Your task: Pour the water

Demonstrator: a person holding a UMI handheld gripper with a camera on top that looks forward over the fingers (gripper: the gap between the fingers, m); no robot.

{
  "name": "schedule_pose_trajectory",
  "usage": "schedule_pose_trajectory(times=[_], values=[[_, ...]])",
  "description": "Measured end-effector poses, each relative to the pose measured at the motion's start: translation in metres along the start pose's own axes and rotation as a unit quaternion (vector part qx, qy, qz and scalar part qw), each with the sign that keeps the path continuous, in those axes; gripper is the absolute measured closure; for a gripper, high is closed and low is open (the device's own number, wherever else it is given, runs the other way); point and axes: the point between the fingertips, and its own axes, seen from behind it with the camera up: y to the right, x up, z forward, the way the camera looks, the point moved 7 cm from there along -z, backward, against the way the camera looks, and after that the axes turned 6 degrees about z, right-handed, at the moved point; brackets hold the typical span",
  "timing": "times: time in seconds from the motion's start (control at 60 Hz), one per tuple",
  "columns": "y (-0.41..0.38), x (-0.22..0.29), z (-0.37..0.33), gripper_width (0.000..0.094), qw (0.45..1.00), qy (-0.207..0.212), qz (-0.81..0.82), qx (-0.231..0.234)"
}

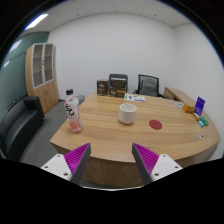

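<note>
1. Tool (111,160) fingers apart, holding nothing, hanging over the near desk (150,145) edge.
2. Bottle (72,113) upright near the desk's left edge; a side knock would likely tip it off.
3. Mug (127,113) mid-desk, well apart from the bottle; a misaligned pour wets the desk.
4. Red coaster (155,125) right of the mug.

The hand-held gripper (112,160) is held level with its two fingers spread wide apart, magenta pads (78,156) facing inward, nothing held between them.
</note>
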Motion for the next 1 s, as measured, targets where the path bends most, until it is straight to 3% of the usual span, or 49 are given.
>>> schedule_pose_trajectory(times=[0.233, 0.45, 0.55, 0.617, 0.85, 1.0], values=[[-0.13, 0.021, 0.083, 0.0078, 0.998, 0.047, 0.032, 0.037], [-0.176, 0.043, 0.18, 0.0134, 0.996, 0.082, 0.04, 0.02], [-0.182, 0.048, 0.211, 0.0247, 0.995, 0.091, 0.038, 0.009], [-0.183, 0.051, 0.221, 0.0459, 0.994, 0.102, 0.035, 0.003], [-0.184, 0.05, 0.225, 0.0638, 0.993, 0.113, 0.037, 0.004], [-0.188, 0.053, 0.22, 0.0638, 0.99, 0.125, 0.064, 0.023]])
